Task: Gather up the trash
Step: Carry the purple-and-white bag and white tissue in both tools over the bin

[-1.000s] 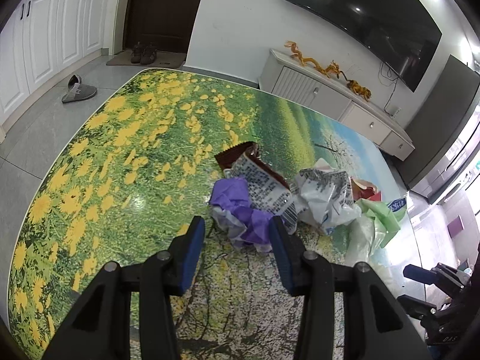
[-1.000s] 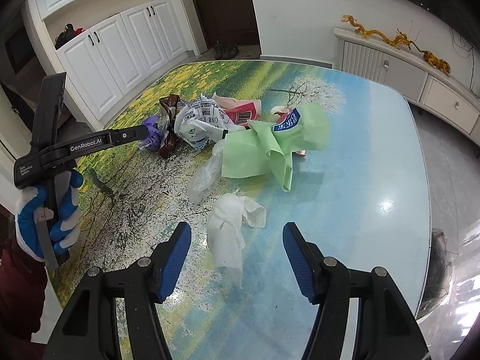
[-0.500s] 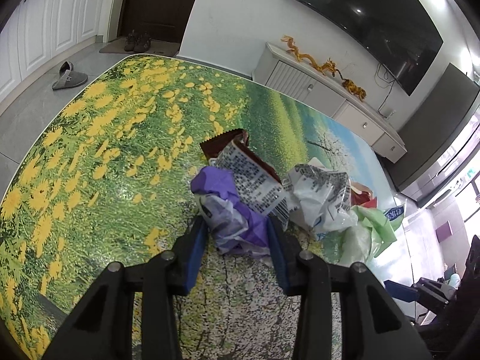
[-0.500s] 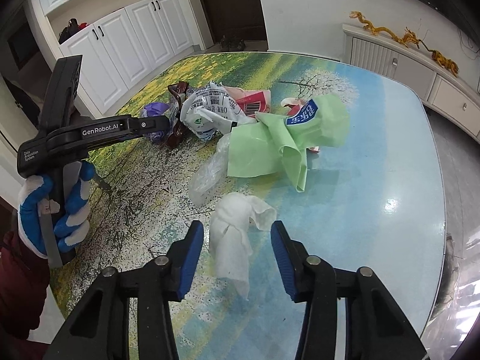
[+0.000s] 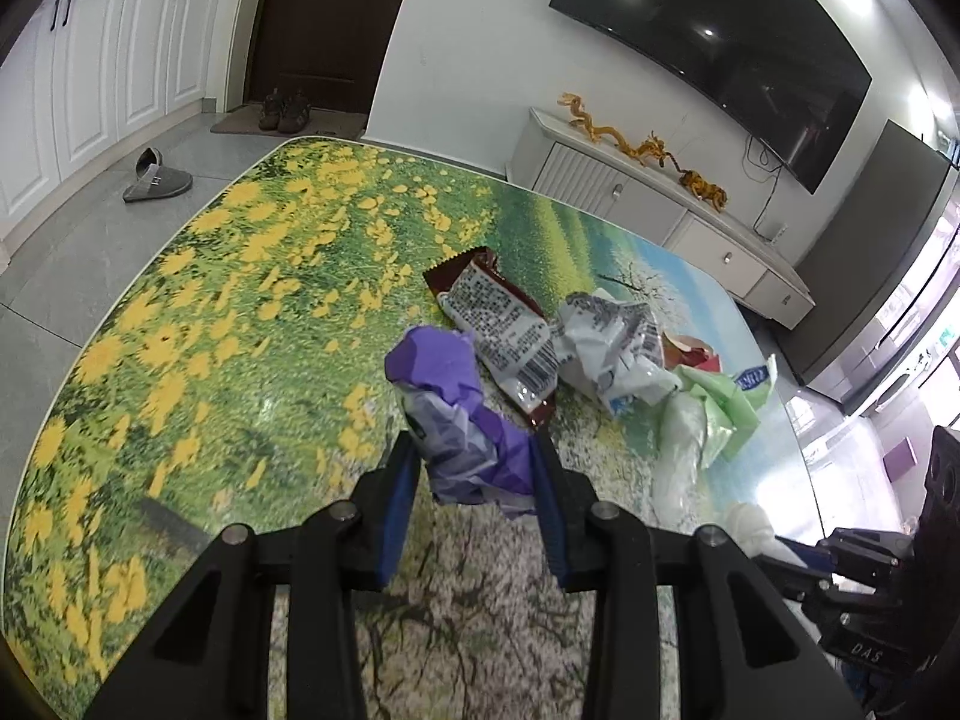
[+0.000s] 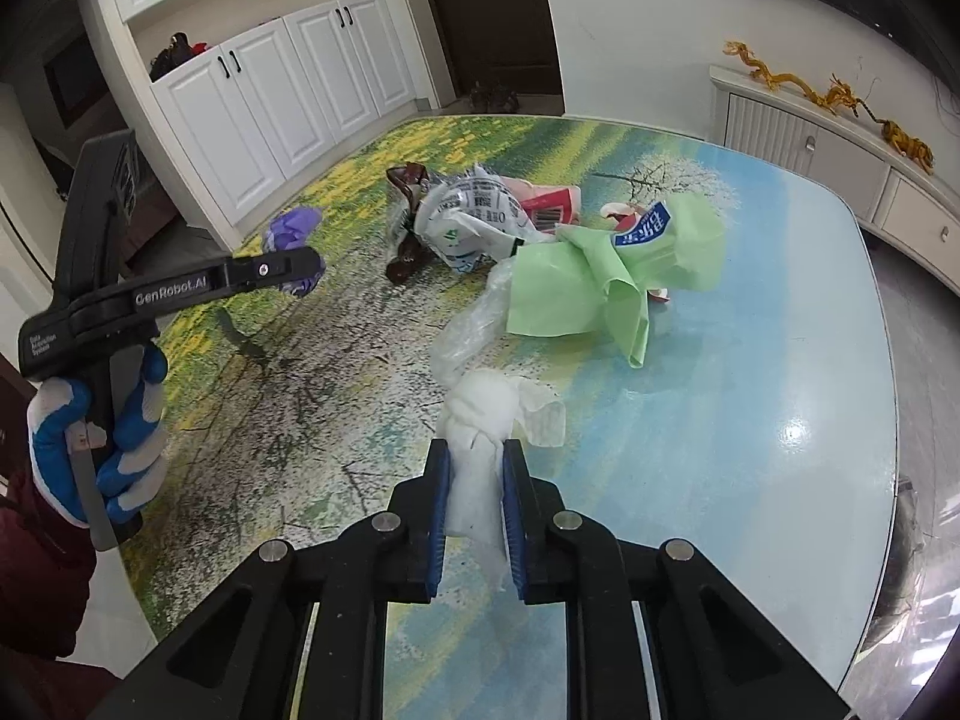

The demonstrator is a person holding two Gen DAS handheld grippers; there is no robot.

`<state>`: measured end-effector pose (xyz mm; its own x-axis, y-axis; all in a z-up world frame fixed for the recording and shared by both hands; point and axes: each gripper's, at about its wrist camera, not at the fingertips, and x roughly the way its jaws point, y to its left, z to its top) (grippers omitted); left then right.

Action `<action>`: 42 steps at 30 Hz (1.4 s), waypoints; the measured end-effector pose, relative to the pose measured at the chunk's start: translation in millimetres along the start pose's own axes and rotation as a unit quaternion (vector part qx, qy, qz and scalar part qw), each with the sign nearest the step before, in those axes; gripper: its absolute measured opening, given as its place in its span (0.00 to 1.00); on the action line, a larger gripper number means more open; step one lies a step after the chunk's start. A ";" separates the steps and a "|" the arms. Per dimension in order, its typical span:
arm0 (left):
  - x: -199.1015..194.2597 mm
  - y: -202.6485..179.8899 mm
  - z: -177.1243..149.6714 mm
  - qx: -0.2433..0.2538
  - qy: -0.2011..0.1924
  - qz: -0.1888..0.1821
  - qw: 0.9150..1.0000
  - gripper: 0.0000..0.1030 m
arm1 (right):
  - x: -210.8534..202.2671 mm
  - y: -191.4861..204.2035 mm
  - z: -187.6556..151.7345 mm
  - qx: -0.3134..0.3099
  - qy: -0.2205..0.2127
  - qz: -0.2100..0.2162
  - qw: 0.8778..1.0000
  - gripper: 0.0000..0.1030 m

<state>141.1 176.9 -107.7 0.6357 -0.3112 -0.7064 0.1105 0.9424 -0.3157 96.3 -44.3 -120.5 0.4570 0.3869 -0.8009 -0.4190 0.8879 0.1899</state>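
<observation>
At lower centre of each wrist view, the left claw (image 5: 474,480) is clenched on the crumpled purple wrapper (image 5: 456,408) and the right claw (image 6: 475,480) on the white tissue (image 6: 480,444), both light, soft, crushable items judged best gripped mid-bulk, just above the surface (image 6: 780,360).

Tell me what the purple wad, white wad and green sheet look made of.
Purple wad in the left gripper: thin plastic film, slightly glossy, sharp creases, part translucent. White wad in the right gripper: probably tissue or paper towel, matte, soft fuzzy edges. Green sheet: thin plastic bag, probably; smooth, limp folds.
</observation>
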 end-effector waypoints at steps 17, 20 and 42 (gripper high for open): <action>-33.0 -71.6 -7.9 0.057 -0.006 -0.028 0.998 0.34 | -65.5 -41.7 -12.9 0.044 -0.076 -0.020 0.996 0.15; -27.0 -96.1 -8.4 0.078 0.002 -0.035 0.996 0.34 | -79.8 -65.7 -20.0 0.072 -0.092 -0.029 0.993 0.15; 107.4 -402.4 -33.9 0.311 0.113 -0.133 0.934 0.34 | -121.3 -290.7 -111.1 0.287 -0.115 -0.120 0.943 0.15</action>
<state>139.1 -239.9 -78.1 0.3522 -0.4961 -0.7936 0.7089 0.6950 -0.1199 75.5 -377.0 -141.6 0.6698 0.1418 -0.7288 0.1827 0.9199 0.3469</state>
